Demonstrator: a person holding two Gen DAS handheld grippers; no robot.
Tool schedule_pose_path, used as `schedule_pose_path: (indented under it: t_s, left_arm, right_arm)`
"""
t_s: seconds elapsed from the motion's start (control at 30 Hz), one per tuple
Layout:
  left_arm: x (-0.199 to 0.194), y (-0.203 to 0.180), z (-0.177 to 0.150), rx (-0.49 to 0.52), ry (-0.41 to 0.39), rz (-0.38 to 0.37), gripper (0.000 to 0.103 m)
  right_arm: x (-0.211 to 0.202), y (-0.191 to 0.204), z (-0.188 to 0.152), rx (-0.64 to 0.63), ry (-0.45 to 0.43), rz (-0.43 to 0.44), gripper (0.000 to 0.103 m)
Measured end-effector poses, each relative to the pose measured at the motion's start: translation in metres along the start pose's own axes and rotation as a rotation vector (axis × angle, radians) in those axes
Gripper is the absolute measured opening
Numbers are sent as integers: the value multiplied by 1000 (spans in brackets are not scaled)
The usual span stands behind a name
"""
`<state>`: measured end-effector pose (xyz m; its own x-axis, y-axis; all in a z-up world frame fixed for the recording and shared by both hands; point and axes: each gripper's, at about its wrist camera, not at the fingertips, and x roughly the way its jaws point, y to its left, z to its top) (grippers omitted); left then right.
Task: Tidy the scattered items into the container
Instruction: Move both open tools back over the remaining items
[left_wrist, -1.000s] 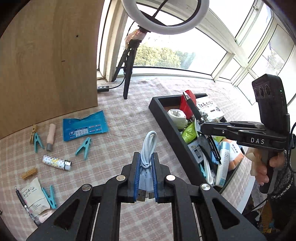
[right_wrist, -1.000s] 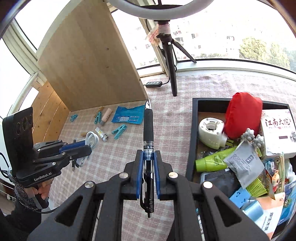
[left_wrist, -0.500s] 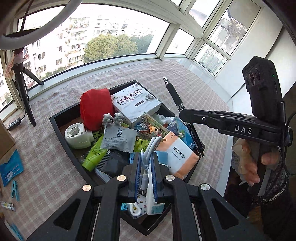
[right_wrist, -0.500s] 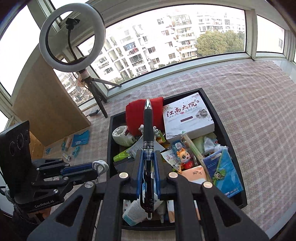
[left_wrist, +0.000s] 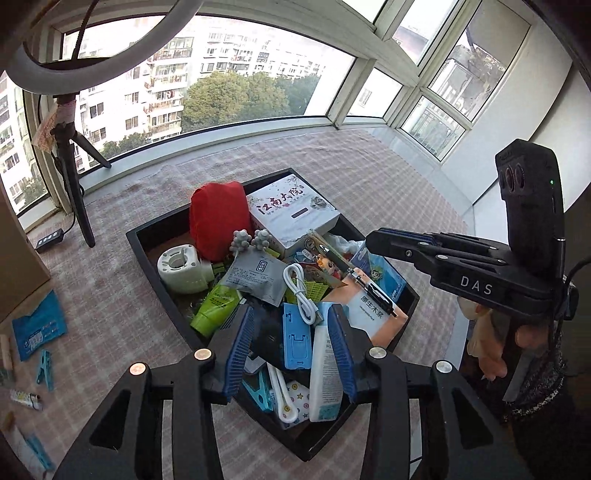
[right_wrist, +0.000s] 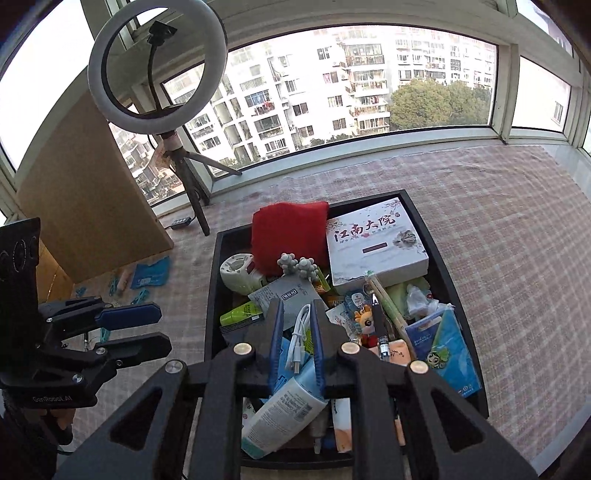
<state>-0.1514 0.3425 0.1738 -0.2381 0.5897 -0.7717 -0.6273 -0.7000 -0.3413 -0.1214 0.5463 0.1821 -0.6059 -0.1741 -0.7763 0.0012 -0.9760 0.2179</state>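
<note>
Both grippers over black tray (left_wrist: 155, 254), nothing held.
Left gripper (left_wrist: 291, 354) jaws just opening, apart; white cable (left_wrist: 301, 291) lying in tray on clutter. Right gripper (right_wrist: 296, 343) jaws just opening, slightly apart, empty; black pen (right_wrist: 380, 328) lying in tray beside blue packet (right_wrist: 443, 347).

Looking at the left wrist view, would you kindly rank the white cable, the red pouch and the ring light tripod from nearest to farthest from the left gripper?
1. White cable: lying on the pile in the black tray, just ahead of the left gripper.
2. Red pouch: at the tray's far end, left of the printed box.
3. Ring light tripod: outside the tray, far left by the window.
</note>
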Motion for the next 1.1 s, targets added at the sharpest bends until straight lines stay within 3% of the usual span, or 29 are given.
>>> schedule_pose_path:
  t_s: [0.1,0.23,0.5,0.67,0.8,1.0,1.1]
  left_arm:
    - [-18,19,-6,-37,-14,8,39]
    - [-51,45,-16,-72,-44,35,39]
    - [-127,117,-42,-218,-81,72,41]
    - [-180,163,-62,-305,-131,152,45]
    - [-216,195,-84,-372,-173,216,59]
    - [-249,238,-124,-494,-211,232,64]
    - [-262,255,-146,-541,-231,281,68]
  right_arm:
    - [1,24,1,-43,-1,18,16]
    - [1,61,3,-106,-9,32,27]
    - [14,151,12,-249,19,118,27]
    - [22,204,17,-322,31,180,28]
    - [34,244,16,-379,42,233,27]
    - [59,286,10,-421,85,296,28]
    - [69,301,6,-450,94,296,28]
